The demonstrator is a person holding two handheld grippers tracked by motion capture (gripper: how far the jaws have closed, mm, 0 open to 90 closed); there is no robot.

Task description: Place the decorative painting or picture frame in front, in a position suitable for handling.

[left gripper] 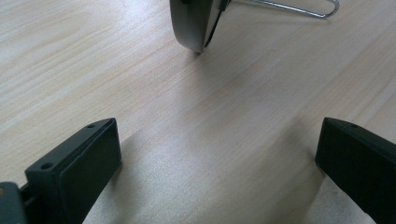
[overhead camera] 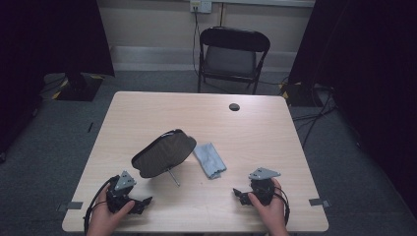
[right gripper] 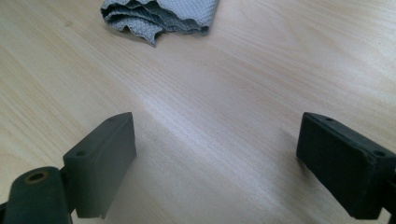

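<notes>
- Your left tool (overhead camera: 143, 203) rests near the tabletop (overhead camera: 255, 128) edge, jaws wide apart, empty.
- Your right tool (overhead camera: 238, 194): likewise agape, empty.
- Mirror (overhead camera: 163, 153) stands tilted mid-tabletop; folded cloth (overhead camera: 209, 160) just beside it.

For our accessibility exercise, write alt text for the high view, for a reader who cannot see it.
A tilted oval mirror on a wire stand sits mid-table beside a folded grey cloth. At the wooden table's near edge, a person's hands hold the left gripper and right gripper, both open and empty.
</notes>
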